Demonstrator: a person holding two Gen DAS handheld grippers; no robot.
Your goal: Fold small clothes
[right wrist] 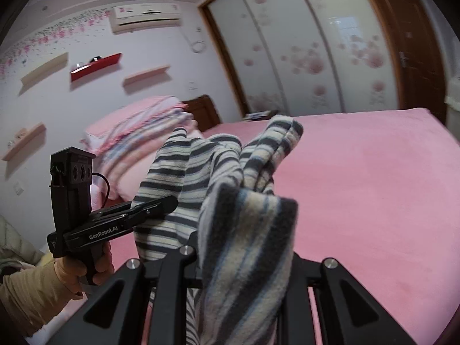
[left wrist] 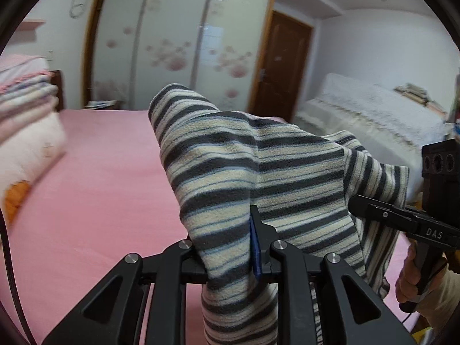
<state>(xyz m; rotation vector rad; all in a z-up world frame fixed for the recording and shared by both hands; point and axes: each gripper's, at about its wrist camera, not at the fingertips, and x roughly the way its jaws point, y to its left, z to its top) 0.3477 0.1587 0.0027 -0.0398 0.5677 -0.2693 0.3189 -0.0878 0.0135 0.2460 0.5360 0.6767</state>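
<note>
I hold the striped garment [left wrist: 230, 172] aloft over the pink bed [left wrist: 100, 187], left gripper [left wrist: 253, 244] and right gripper [right wrist: 230, 247] each clamped on a bunched edge — thin bites, so a tug apart could slip one corner free.

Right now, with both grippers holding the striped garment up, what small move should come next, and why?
Probably draw the left gripper and right gripper apart, then lower. Both clamp the striped garment, which hangs bunched and creased between them above the pink bed, too crumpled to fold.
</note>
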